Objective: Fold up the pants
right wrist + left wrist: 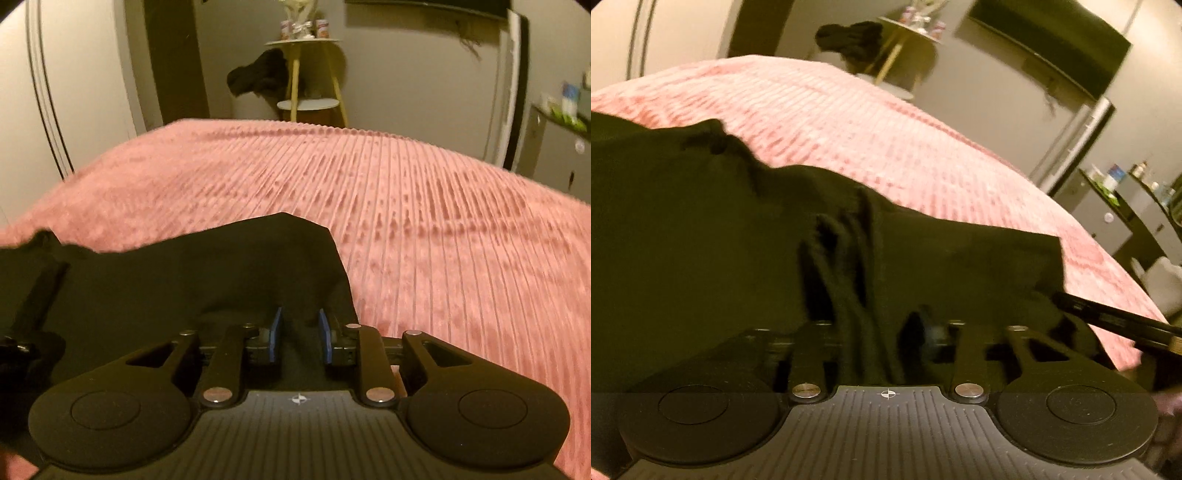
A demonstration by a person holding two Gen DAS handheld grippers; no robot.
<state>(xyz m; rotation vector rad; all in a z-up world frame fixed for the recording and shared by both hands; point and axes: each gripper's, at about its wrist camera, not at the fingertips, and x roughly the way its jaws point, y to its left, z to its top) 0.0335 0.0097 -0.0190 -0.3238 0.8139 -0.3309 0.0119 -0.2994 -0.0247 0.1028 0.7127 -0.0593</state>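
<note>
Black pants [207, 273] are spread over pink ribbed bedspread [443, 229], filling lower left of both frames. Right gripper [300, 332]: blue pads narrowly parted, fabric edge gathered between them, apparently pinched near corner so layer can be carried over. Left gripper [882, 332]: fingers buried in dark bunched folds at lower centre; grip cannot be told. Side table [306, 74] is seen behind bed.

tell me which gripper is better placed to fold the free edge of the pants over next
Probably the right gripper: the pants edge sits between its fingers beside bare pink bedspread. The left gripper sits in bunched cloth mid-garment.
</note>
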